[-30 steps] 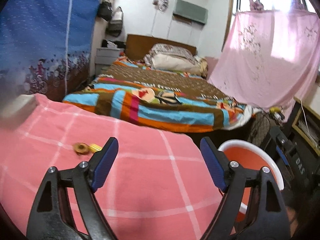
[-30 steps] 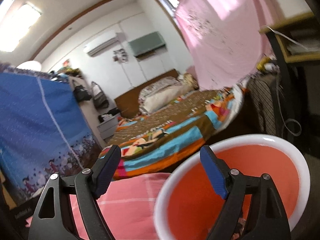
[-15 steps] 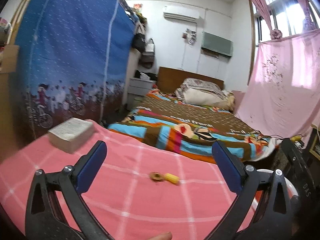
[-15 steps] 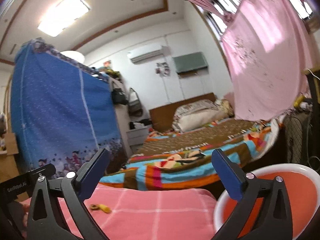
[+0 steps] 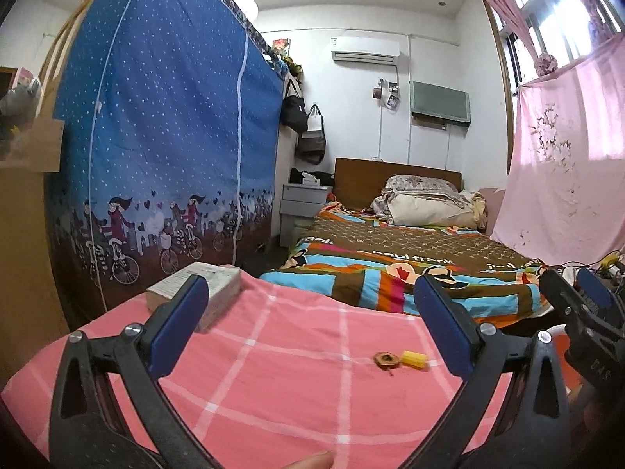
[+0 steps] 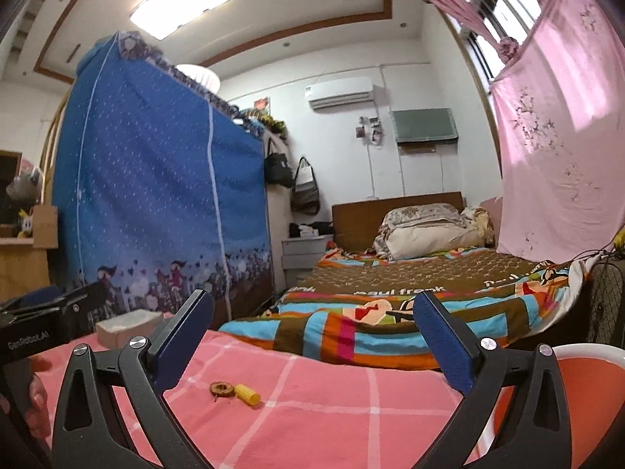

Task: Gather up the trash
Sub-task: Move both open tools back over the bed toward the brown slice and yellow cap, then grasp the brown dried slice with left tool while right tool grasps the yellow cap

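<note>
Both claws gape empty above two scraps (image 5: 398,360) near a book (image 5: 199,293).

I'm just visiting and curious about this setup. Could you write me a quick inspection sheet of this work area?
Surface: pink checked cloth covering the table.
Job's things: brown round scrap and yellow piece lying side by side; orange bin at the table's right edge.
Clutter: paper-wrapped block at the far left corner.
Grippers: left gripper and right gripper both wide open, nothing between the jaws.
Cables: thin wires past the bed's right end.
Surroundings: bed, blue fabric wardrobe, pink curtain.
</note>
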`<state>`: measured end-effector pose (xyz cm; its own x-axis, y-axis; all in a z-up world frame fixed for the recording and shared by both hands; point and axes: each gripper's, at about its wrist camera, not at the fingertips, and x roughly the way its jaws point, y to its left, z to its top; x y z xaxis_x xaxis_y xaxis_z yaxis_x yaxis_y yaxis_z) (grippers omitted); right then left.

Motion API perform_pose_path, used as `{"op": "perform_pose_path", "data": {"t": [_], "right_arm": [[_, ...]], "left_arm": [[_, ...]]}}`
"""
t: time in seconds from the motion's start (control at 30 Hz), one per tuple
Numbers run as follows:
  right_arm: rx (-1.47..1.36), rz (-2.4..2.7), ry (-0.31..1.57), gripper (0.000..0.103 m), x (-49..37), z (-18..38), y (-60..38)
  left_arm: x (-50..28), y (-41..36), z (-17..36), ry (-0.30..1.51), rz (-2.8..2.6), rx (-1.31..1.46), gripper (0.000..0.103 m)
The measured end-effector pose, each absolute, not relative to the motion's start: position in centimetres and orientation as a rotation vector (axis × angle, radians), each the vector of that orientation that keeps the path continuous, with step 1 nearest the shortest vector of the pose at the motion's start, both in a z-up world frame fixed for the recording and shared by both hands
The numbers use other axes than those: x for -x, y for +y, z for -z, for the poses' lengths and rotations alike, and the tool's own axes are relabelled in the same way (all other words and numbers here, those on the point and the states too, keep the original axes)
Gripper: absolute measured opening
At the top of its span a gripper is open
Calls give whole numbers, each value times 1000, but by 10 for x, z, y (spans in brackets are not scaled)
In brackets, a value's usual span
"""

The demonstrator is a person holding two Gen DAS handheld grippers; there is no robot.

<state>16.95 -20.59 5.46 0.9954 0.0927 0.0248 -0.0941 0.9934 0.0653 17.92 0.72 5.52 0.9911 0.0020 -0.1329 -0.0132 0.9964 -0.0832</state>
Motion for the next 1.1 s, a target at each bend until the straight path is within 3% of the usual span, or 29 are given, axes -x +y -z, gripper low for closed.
{"op": "perform_pose_path", "data": {"t": [0.27,0.53,0.67,0.7,0.87,1.1], "right_arm": [[-24,-143,55,103,-191,-54,-197],[-24,-208,308,102,-239,-41,-193],[-24,-266,422,79,-256,-32,-190],[-20,-282,454,78,-261,-28,-187],[15,-357,595,55,-279,-13,-172],[14,-416,736,37,-298,2,-165]], "left_arm": [[-197,13,-48,176,-2,56,103],[-230,17,-36,348,39,81,103],[-249,17,-27,464,58,89,103],[-255,17,-24,501,70,95,103],[-267,17,-14,598,101,115,88],[-280,4,-4,710,161,96,71]]}}
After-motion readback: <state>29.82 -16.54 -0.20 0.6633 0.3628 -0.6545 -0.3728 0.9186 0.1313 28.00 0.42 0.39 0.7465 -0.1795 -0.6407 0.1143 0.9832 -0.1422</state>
